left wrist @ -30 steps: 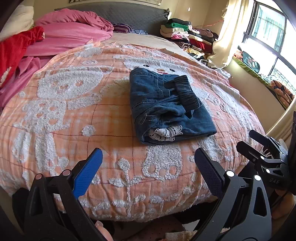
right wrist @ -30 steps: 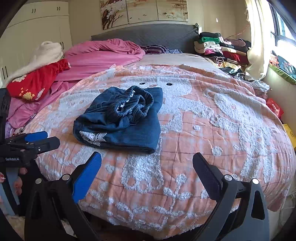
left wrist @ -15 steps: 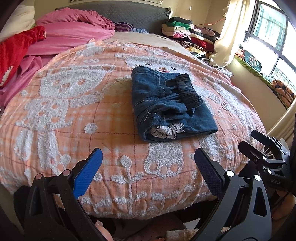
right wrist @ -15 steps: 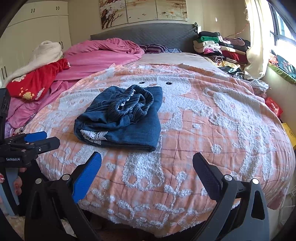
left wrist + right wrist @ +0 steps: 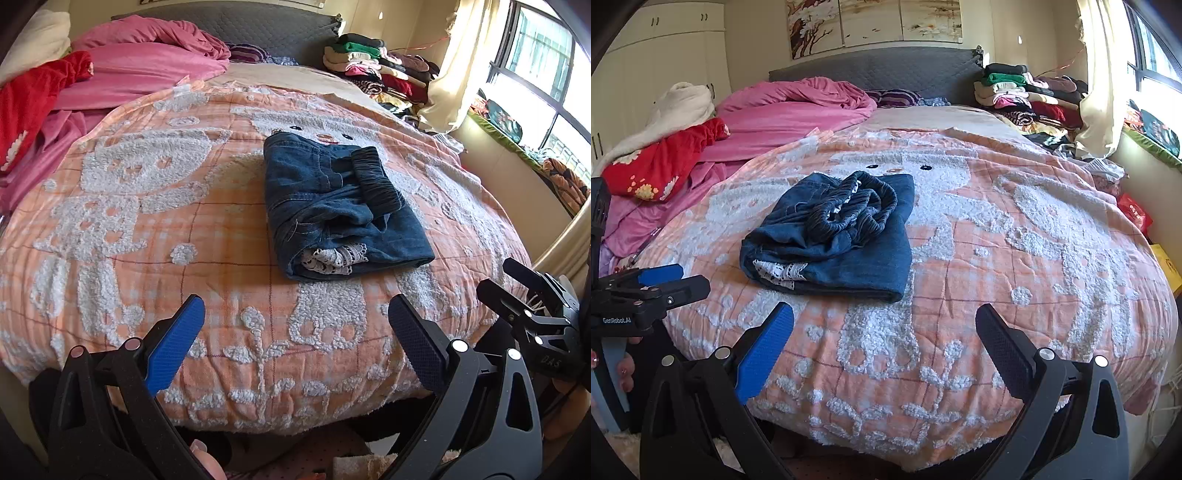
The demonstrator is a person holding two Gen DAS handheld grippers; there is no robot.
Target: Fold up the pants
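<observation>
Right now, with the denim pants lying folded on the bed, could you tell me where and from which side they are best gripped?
Probably the thick folded edge of the denim pants nearest the grippers, taken from the foot of the bed. There the layers stack, with white lace trim showing between them, so one pinch could catch all. The bunched elastic waistband on top is loose.

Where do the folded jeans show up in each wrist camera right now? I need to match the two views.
Left wrist: folded jeans just right of centre, on the orange blanket.
Right wrist: folded jeans left of centre, same blanket.
Shared landmark: the stack of folded clothes by the headboard.
</observation>
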